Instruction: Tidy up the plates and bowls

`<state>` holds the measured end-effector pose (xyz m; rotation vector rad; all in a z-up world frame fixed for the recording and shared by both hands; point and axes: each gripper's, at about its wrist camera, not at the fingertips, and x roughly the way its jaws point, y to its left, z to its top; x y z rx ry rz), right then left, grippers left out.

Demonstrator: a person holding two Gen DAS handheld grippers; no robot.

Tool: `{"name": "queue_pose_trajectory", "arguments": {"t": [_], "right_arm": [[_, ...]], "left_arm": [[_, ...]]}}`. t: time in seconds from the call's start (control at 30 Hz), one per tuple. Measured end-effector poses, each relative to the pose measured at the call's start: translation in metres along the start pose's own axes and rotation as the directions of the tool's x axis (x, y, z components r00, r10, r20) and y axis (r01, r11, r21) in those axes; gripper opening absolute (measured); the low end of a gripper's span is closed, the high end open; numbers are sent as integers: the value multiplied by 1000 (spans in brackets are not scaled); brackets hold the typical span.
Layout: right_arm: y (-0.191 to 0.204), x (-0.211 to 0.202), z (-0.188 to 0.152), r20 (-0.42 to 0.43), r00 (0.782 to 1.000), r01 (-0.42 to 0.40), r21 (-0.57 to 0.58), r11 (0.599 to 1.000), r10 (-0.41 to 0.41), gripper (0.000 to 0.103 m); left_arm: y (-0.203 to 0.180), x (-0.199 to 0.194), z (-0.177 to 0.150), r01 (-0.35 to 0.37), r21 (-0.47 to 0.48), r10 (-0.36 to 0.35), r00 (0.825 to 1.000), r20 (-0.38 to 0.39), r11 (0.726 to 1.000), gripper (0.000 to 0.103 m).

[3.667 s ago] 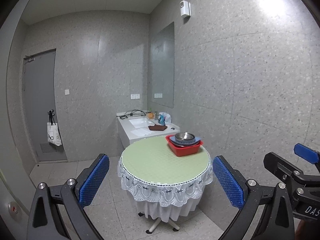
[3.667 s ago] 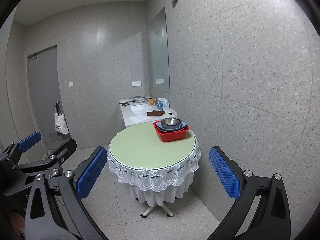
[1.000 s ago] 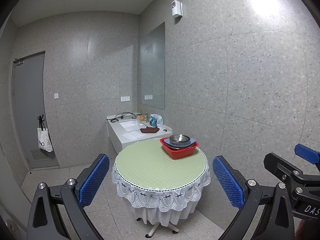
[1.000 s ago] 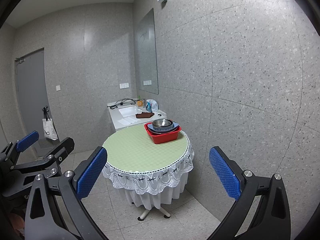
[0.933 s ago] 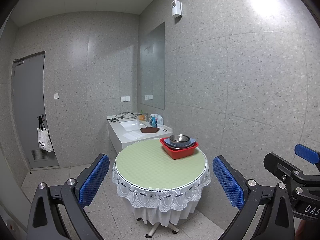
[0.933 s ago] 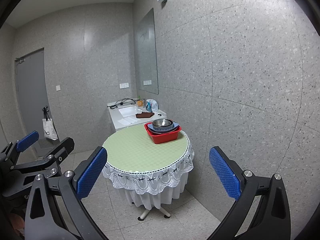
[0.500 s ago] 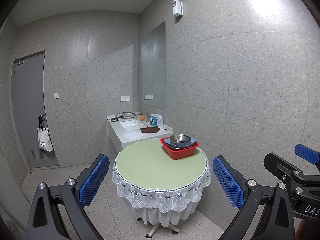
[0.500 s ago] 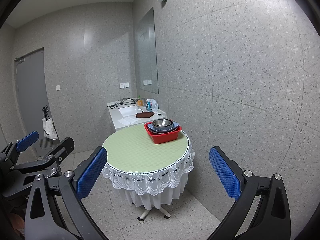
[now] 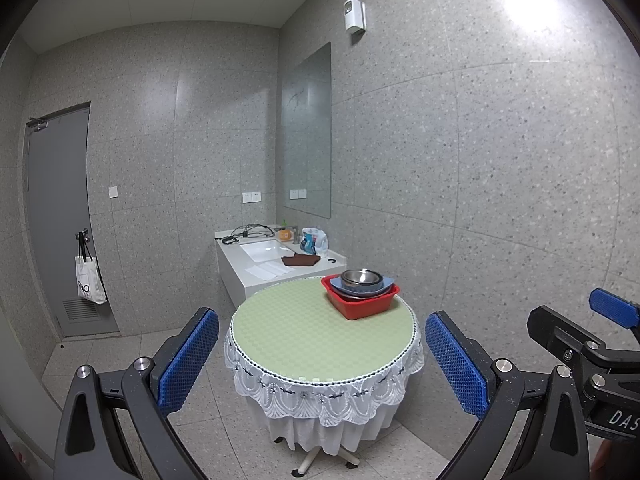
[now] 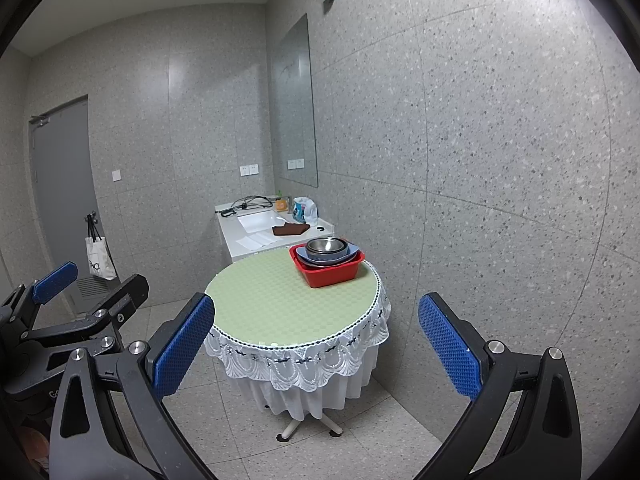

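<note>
The left tongs [image 9: 322, 364] are spread wide with nothing between their blue pads, held in the air well short of the round bench [image 9: 304, 336]; the right tongs [image 10: 316, 346] are likewise spread and hold nothing, and they sit just to the right of the left pair, whose black frame shows at the left edge of the right wrist view. Ahead stands the bench, with a pale green top and a white lace skirt. At its far right edge rests a red basin [image 9: 362, 300], and inside it lies a stack: a blue dish [image 9: 366, 287] with a metal bowl [image 9: 360, 277] nested on top. Beyond the bench, against the far wall, is a white sink counter [image 9: 276, 256] with a brown cloth [image 9: 300, 260] on it. A tote bag [image 9: 90, 284] hangs on the grey door at far left.
</note>
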<state>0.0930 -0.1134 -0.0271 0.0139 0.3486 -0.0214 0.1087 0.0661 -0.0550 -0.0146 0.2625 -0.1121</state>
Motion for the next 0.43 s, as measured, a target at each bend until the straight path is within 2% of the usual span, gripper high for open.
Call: {"name": "queue_pose_trajectory", "arguments": {"t": [0.43], "right_arm": [[7,17,-1,-11,1000,2,1,1000,-2,103]], "left_arm": [[15,21,-2,3,0,-3,1000,-14,1000,102]]}}
